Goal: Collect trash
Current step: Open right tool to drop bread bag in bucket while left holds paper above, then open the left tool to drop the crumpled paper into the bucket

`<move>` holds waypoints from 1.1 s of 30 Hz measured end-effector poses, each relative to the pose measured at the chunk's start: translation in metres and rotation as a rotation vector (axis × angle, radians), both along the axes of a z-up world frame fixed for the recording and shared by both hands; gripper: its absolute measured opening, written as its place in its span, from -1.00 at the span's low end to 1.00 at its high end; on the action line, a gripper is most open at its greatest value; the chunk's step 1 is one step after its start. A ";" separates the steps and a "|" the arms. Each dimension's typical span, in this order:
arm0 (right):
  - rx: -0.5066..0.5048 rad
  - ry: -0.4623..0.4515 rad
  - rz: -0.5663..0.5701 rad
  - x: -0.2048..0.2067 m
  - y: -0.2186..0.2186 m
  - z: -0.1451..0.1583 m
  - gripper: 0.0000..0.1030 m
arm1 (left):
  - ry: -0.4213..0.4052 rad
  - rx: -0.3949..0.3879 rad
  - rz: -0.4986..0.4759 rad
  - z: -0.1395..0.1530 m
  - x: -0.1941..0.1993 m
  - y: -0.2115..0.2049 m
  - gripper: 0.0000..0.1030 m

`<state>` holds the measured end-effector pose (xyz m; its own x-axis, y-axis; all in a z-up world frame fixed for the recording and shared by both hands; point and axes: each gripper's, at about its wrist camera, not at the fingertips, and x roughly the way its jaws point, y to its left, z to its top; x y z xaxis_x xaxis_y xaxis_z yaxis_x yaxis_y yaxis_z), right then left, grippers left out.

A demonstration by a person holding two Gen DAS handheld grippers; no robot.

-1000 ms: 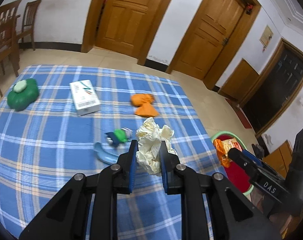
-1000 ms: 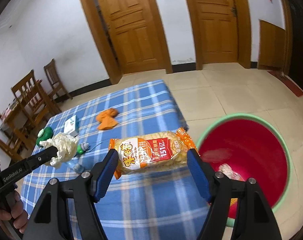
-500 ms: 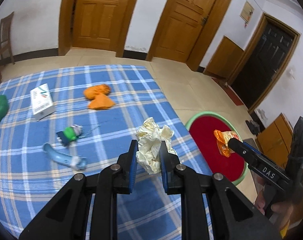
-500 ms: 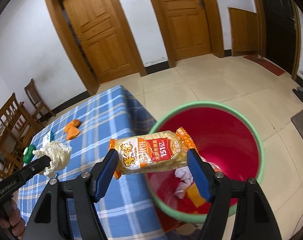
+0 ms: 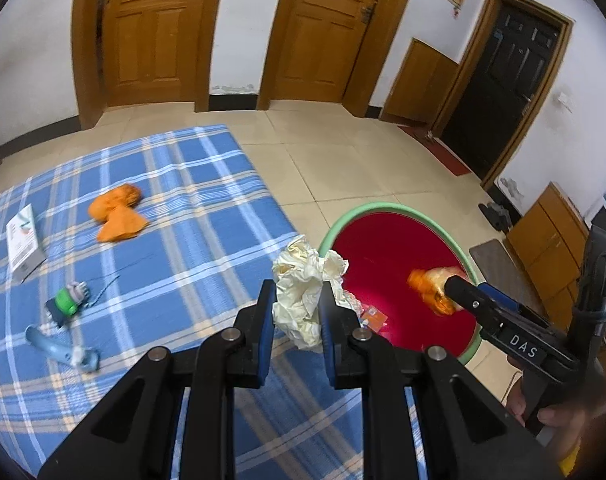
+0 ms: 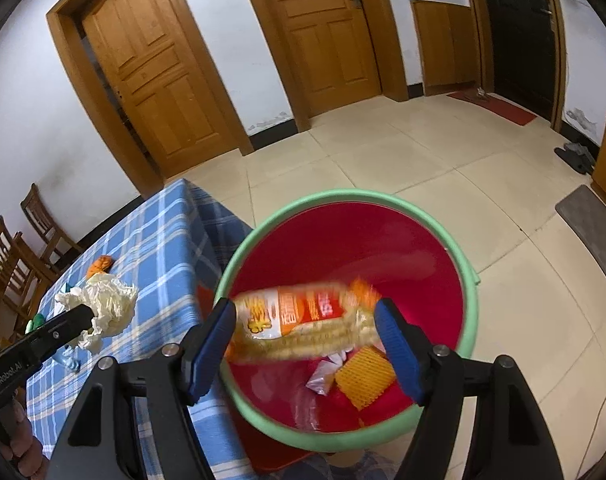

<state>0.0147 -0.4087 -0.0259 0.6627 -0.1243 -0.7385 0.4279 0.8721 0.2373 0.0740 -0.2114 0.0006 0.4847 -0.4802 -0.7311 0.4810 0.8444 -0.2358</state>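
My left gripper point(image 5: 296, 307) is shut on a crumpled white tissue wad point(image 5: 305, 286), held above the table's right edge next to the red bin with a green rim point(image 5: 355, 210). My right gripper point(image 6: 305, 320) is over the bin point(image 6: 343, 196); its jaws stand wide apart. The orange snack packet point(image 6: 303, 320) is blurred between them and looks loose, tilting down into the bin. It also shows in the left wrist view point(image 5: 433, 286). The tissue wad shows in the right wrist view point(image 6: 107, 306).
On the blue plaid tablecloth point(image 5: 175, 208) lie an orange cloth point(image 5: 117, 216), a white box point(image 5: 23, 236), a green and blue toy point(image 5: 65, 304) and a light blue tool point(image 5: 61, 350). Wrappers point(image 6: 365, 376) lie inside the bin. Wooden chairs point(image 6: 19, 248) stand at the left.
Both grippers have swung right toward the bin. My right gripper has opened wider and the snack packet has come loose, blurred and dropping. The left gripper still holds the tissue.
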 end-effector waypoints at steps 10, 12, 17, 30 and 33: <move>0.024 -0.013 -0.038 -0.006 -0.015 -0.001 0.45 | 0.008 0.031 -0.068 -0.006 -0.001 -0.036 -0.62; 0.026 -0.018 -0.052 -0.008 -0.019 0.001 0.45 | 0.013 0.034 -0.082 -0.008 -0.002 -0.042 -0.61; 0.033 -0.032 -0.082 -0.014 -0.028 0.004 0.47 | 0.029 0.039 -0.125 -0.015 -0.003 -0.060 -0.61; 0.056 -0.041 -0.101 -0.020 -0.037 0.006 0.53 | 0.062 0.023 -0.158 -0.020 -0.010 -0.075 -0.04; 0.063 -0.041 -0.096 -0.020 -0.036 0.005 0.56 | 0.069 0.021 -0.128 -0.021 -0.009 -0.067 -0.03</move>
